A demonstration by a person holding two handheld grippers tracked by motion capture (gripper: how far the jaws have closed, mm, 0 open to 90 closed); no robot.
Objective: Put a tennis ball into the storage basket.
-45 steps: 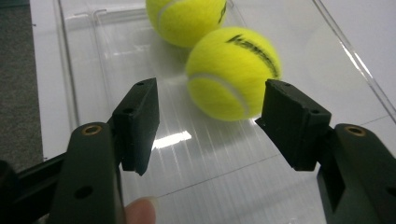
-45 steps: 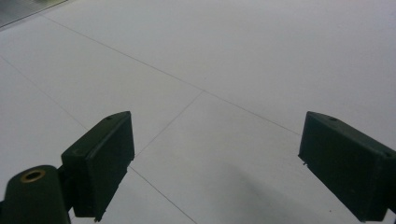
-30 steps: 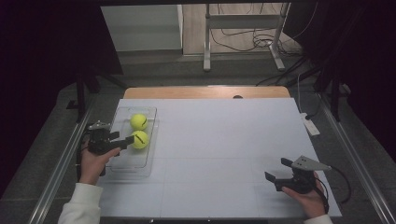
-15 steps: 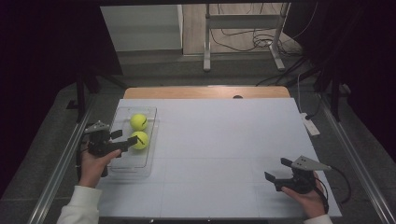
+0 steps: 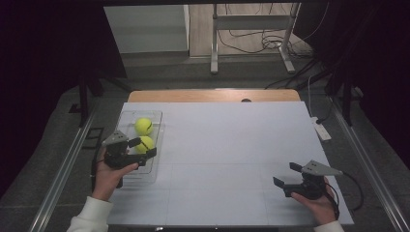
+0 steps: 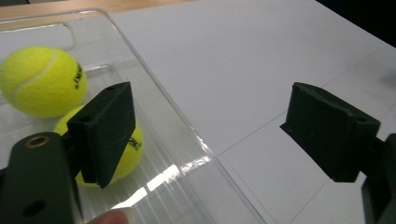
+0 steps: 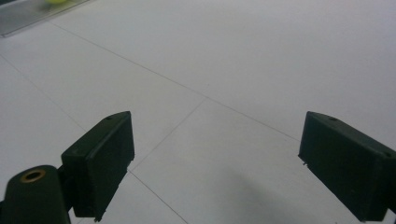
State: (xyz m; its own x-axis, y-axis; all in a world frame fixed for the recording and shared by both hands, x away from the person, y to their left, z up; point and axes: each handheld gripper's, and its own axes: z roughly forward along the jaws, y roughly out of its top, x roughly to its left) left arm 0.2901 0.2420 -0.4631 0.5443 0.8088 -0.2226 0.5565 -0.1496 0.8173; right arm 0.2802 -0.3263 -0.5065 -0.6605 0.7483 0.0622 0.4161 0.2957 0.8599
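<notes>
Two yellow tennis balls lie touching in a clear plastic tray (image 5: 126, 118) at the table's left, one farther (image 5: 143, 126) and one nearer (image 5: 146, 141). My left gripper (image 5: 145, 148) hovers over the tray's near end, just short of the nearer ball. Its jaws have just been opening and stand open, with nothing between them. In the left gripper view the far ball (image 6: 42, 81) is in full sight. There the near ball (image 6: 126, 154) is half hidden behind the left jaw, and the tray's rim (image 6: 154, 88) runs between the jaws of the left gripper (image 6: 205, 112). My right gripper (image 5: 286, 175) (image 7: 212, 140) rests open over bare table at the front right.
A white sheet (image 5: 232, 145) with faint grid lines covers the table, and a strip of wood (image 5: 208, 95) shows at its far edge. A white power strip (image 5: 321, 129) lies at the right edge. Metal rails run along both sides, with a stand and cables beyond the far edge.
The left gripper's jaws have spread apart and the hand has drawn back from the nearer ball toward the tray's near end. Both balls stay in the tray. The right gripper has not moved.
</notes>
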